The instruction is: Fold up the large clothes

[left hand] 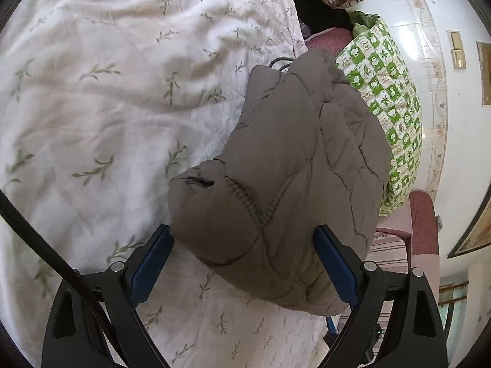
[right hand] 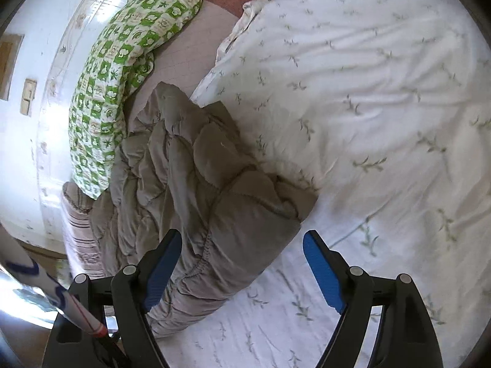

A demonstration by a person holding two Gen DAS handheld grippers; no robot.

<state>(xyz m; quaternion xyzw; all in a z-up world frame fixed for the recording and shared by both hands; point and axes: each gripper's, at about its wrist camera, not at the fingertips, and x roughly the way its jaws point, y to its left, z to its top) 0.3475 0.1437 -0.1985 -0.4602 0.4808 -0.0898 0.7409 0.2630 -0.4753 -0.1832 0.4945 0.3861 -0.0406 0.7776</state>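
Grey-brown quilted jacket (left hand: 285, 165) lies bunched at the quilt's (left hand: 92, 107) edge, both grippers' jaws apart.

1. No word, brand, number or sign can be read anywhere in either view.
2. The green-and-white checked pillow (left hand: 389, 107) at the bed's edge carries only small leaf and flower figures in its squares; nothing on it is lettering.
3. The white bedspread (left hand: 107, 107) bears a printed sprig pattern, no text.
4. The grey quilted jacket (right hand: 214, 199) shows stitching only; no label or tag can be seen on it.
5. The white tube with blue markings (right hand: 46, 285) at the lower left of the right wrist view is too blurred to tell whether the marks are letters.
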